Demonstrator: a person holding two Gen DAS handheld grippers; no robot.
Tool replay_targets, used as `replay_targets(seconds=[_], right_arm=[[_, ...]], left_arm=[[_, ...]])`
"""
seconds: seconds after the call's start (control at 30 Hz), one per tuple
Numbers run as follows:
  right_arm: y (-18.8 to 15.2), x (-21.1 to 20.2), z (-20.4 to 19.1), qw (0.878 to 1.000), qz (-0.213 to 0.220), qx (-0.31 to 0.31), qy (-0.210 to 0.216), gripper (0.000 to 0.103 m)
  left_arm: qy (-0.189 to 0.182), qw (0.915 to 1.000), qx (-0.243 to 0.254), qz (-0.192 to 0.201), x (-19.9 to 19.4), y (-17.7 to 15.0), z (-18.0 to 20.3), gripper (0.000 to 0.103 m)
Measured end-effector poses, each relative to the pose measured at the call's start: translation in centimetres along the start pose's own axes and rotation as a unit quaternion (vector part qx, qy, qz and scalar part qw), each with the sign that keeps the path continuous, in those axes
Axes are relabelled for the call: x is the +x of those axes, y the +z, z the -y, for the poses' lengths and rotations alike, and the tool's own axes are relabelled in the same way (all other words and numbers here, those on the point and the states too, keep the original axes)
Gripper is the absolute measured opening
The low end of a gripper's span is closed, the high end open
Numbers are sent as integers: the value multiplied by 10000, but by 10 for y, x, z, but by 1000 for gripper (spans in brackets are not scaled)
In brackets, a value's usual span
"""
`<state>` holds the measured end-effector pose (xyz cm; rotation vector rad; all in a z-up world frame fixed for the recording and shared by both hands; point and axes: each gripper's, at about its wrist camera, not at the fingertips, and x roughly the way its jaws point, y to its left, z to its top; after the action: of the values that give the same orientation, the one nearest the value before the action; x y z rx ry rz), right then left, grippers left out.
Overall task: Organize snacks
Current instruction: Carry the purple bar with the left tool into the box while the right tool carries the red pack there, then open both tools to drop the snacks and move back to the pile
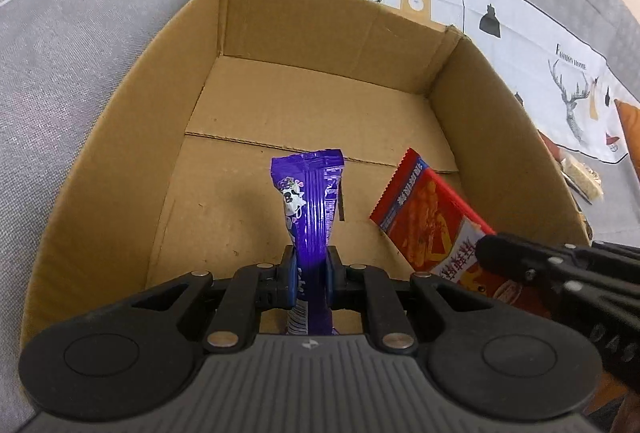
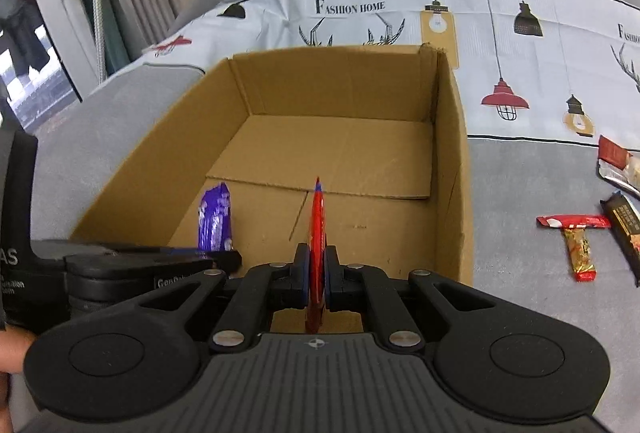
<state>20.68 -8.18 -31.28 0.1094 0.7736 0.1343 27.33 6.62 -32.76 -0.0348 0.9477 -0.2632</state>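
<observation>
An open cardboard box (image 1: 320, 33) (image 2: 452, 161) sits on a grey cushion, with nothing lying on its floor. My left gripper (image 1: 310, 265) is shut on a purple snack packet (image 1: 308, 201), which stands upright over the near part of the box. To its right hangs a flat red snack packet (image 1: 424, 217), held by my right gripper (image 1: 492, 253). In the right wrist view my right gripper (image 2: 317, 265) is shut on that red packet (image 2: 318, 217), seen edge-on, and the purple packet (image 2: 215, 219) and the left gripper (image 2: 228, 259) show at the left.
A white printed cloth (image 2: 520, 53) with lamps and antlers lies behind the box. Several loose snack bars (image 2: 580, 245) rest on the grey cushion right of the box. Curtains and a window (image 2: 32, 33) stand at the far left. A hand's edge (image 2: 12, 353) shows at lower left.
</observation>
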Motion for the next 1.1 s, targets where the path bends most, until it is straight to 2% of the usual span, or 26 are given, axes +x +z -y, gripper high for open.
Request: replay_targets(seconds=[0.03,0.07,0.1,0.17,0.2,0.23,0.37,0.57,0.77,0.83,0.9,0.93,1.1], right_arm=[[0,0,0,10000,-38,-57,-38,9],[1,-3,1,9999,-24,-75,-110,15],[2,-7,2,9999,21,-84,-143,34],[3,-23,5,9995,266,-95,-126,56],[3,-31,7,9993,331,-100,-148,70],[4,-37,8,9991,378,-110,-166,76],[1,-72,22,9974,677,-167,-172,88],[-15,-126,49,9936,1064,-71,-363,97],[-44,-165,85,9902,1250,66,-618,100],[-54,-169,101,9879,1348,152,-748,100],[-63,-169,123,9853,1415,276,-920,102],[-68,-168,136,9845,1418,356,-967,102],[-86,-159,205,9789,1386,870,-1223,102]], left_arm=[[9,10000,21,-18,-1,2,4,21],[95,10000,-2,-15,-4,2,7,50],[257,9997,-22,6,-9,3,12,90],[689,9968,48,410,-30,2,20,100],[768,9954,87,568,-40,2,24,100],[762,9950,84,638,-48,2,27,100],[527,9953,-26,807,-76,1,40,100],[418,9937,67,1040,-114,4,83,103],[-188,9944,185,1027,-130,-4,131,103],[-358,9902,385,1292,-130,-13,150,103],[-272,9849,641,1582,-125,-23,172,103],[-212,9843,738,1587,-118,-26,184,103],[-585,9879,865,1150,-75,-24,224,94]])
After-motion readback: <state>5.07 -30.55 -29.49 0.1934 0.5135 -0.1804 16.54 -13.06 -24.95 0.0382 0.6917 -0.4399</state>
